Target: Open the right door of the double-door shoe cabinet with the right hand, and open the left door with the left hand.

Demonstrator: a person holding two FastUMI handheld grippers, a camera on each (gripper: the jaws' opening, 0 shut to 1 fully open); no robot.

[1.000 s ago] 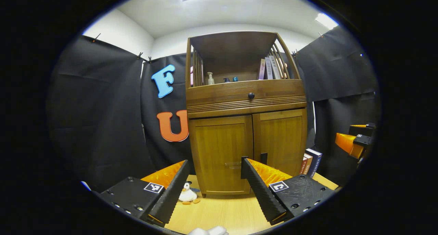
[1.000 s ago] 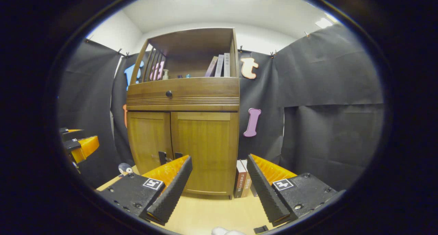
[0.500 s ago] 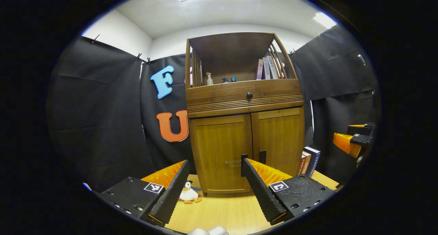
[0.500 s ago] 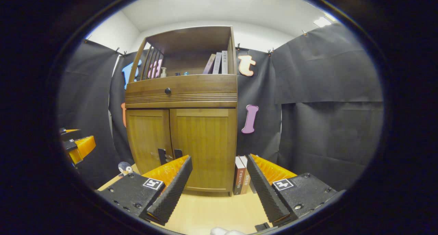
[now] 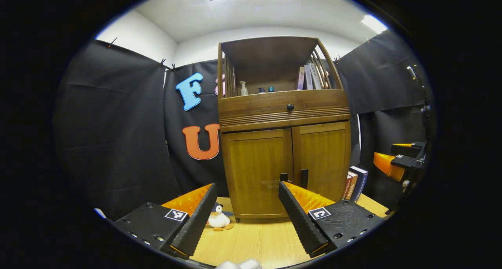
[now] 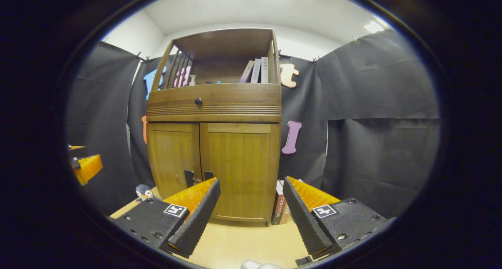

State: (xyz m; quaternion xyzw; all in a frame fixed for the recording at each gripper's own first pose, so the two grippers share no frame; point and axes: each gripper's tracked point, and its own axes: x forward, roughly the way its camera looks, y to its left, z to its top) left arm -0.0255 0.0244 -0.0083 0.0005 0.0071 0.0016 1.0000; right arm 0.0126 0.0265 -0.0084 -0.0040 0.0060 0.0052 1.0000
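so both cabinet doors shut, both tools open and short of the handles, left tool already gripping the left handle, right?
No: the left tool grips nothing. In the left gripper view it is open, short of the left handle. Both doors are shut, as the right gripper view shows for the right door and right tool.

Left gripper view: wooden double-door shoe cabinet (image 5: 284,143) sits slightly further right in frame than 1.0 s ago — both short black door handles (image 5: 293,177) now show above the right fingertip instead of one. White plush duck (image 5: 219,220) slides out from behind the left finger. Right gripper view: cabinet shifts right too — orange-and-black other gripper (image 6: 84,167) drifts toward the left edge.
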